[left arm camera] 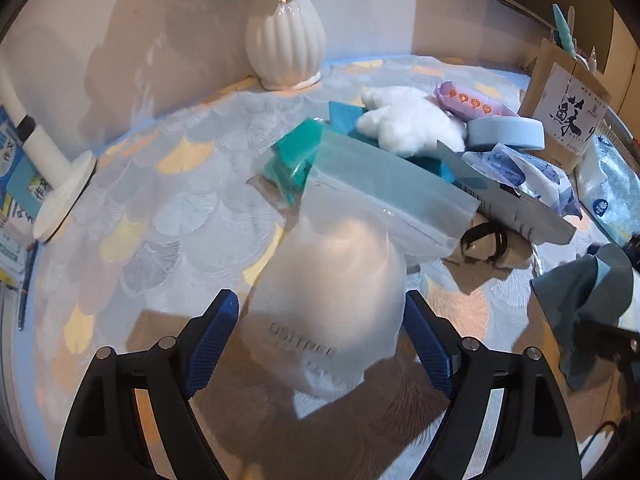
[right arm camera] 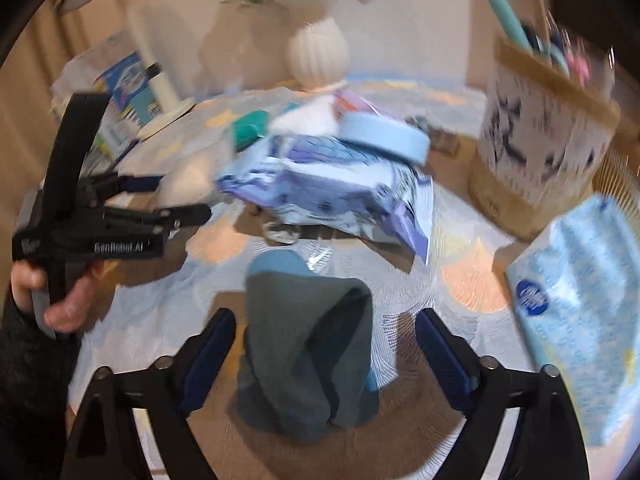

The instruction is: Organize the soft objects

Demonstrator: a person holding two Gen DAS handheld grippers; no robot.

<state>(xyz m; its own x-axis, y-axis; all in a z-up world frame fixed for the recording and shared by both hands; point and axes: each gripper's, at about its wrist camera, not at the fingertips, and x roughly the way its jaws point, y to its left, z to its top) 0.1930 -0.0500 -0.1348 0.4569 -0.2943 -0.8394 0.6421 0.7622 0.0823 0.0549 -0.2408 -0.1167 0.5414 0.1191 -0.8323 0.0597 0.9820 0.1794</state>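
both grippers are held spread: left gripper (left arm camera: 320,344) around a frosted pouch (left arm camera: 328,304) untouched, right gripper (right arm camera: 324,356) around a grey-blue cloth (right arm camera: 308,344), unpinched.

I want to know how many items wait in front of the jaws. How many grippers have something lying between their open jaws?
2. The left gripper straddles the translucent pouch; the right gripper straddles the folded grey-blue cloth. Neither visibly presses its item.
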